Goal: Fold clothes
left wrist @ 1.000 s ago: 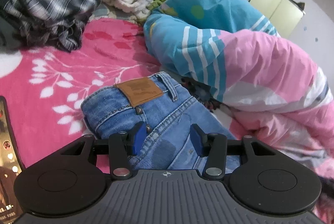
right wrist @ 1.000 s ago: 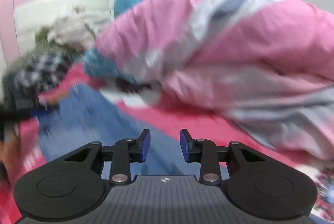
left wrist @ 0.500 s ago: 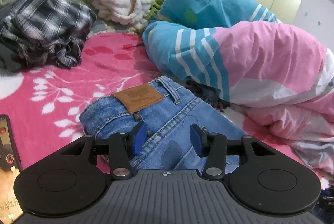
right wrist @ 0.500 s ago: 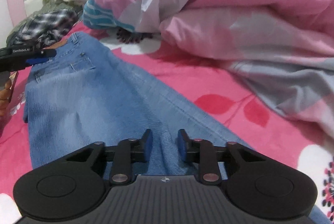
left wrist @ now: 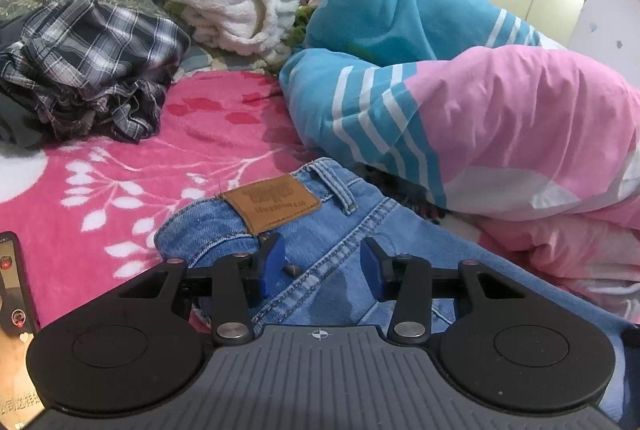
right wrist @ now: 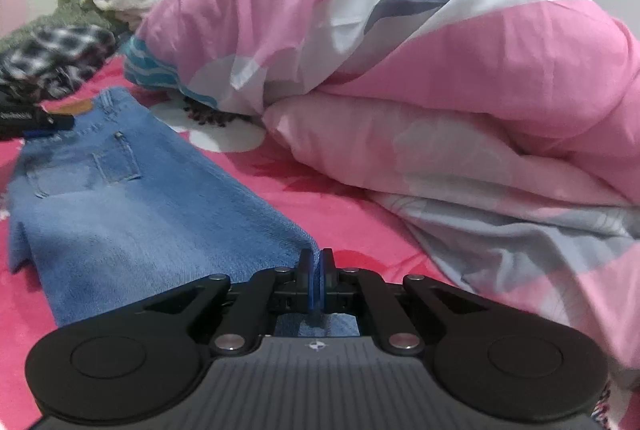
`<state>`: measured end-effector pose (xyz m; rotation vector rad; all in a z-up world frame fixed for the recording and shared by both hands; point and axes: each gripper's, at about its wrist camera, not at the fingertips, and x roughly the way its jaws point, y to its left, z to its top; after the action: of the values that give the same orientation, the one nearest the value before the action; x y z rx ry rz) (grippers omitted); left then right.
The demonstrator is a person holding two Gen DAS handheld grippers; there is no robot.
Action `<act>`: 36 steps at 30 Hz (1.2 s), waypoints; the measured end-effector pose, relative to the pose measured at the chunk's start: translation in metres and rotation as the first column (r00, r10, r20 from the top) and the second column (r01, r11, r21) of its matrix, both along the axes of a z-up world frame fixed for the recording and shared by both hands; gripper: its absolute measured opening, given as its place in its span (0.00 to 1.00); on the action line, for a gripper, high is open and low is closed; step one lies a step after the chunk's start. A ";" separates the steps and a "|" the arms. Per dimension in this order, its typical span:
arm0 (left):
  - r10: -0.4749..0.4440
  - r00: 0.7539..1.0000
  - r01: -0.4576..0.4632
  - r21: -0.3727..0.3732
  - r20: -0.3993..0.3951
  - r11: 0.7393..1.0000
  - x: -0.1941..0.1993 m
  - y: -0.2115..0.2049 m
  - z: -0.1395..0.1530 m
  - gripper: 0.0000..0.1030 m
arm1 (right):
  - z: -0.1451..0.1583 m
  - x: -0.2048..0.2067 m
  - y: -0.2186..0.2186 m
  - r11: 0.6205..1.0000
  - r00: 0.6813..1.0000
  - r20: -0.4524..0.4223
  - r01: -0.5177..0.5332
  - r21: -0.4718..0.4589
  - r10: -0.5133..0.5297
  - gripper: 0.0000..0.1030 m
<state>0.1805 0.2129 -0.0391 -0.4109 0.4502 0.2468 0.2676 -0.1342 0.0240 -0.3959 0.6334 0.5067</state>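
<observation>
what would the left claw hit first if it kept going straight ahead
Probably the jeans: their waistband with the leather patch lies just past the open left claw. Depth is uncertain; beyond lies the pink floral blanket.

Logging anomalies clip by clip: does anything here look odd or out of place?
A phone with its screen lit lies on the bedspread beside the jeans; plaid clothes sit crumpled, unfolded.

Bulky quilt (right wrist: 460, 77) crowding right, plaid pile (left wrist: 88, 69) left, blanket (left wrist: 224, 133) bare between

Left gripper (left wrist: 322, 268) is holding its jaws spread apart; right gripper (right wrist: 316, 272) is pinching denim between closed jaws.
</observation>
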 end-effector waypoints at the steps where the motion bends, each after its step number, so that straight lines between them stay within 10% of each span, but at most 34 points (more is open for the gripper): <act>1: 0.000 1.000 0.000 0.005 -0.001 1.000 0.001 0.000 0.000 0.42 | -0.005 0.003 0.001 1.000 1.000 -0.007 0.005 -0.009 -0.005 0.01; 19: -0.005 1.000 0.005 0.075 -0.004 0.997 0.004 -0.008 -0.001 0.42 | -0.056 0.017 0.009 0.996 0.995 -0.067 0.072 -0.047 -0.075 0.01; 26: -0.100 0.987 0.097 0.026 0.123 0.995 -0.015 -0.012 0.023 0.44 | -0.043 0.029 -0.009 0.981 0.971 -0.172 0.179 0.076 -0.164 0.14; 31: -0.251 0.968 0.251 -0.032 0.005 0.967 0.004 -0.041 0.006 0.44 | -0.034 0.047 -0.037 0.904 0.906 -0.327 0.354 0.241 -0.268 0.42; 36: -0.238 0.969 0.237 -0.019 -0.070 0.971 0.014 -0.049 -0.005 0.44 | -0.010 0.044 -0.069 0.785 0.862 -0.377 0.479 0.392 -0.338 0.45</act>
<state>0.1948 0.1635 -0.0439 -0.3558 0.5664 0.0266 0.3118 -0.2034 0.0143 0.2970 0.8247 0.2774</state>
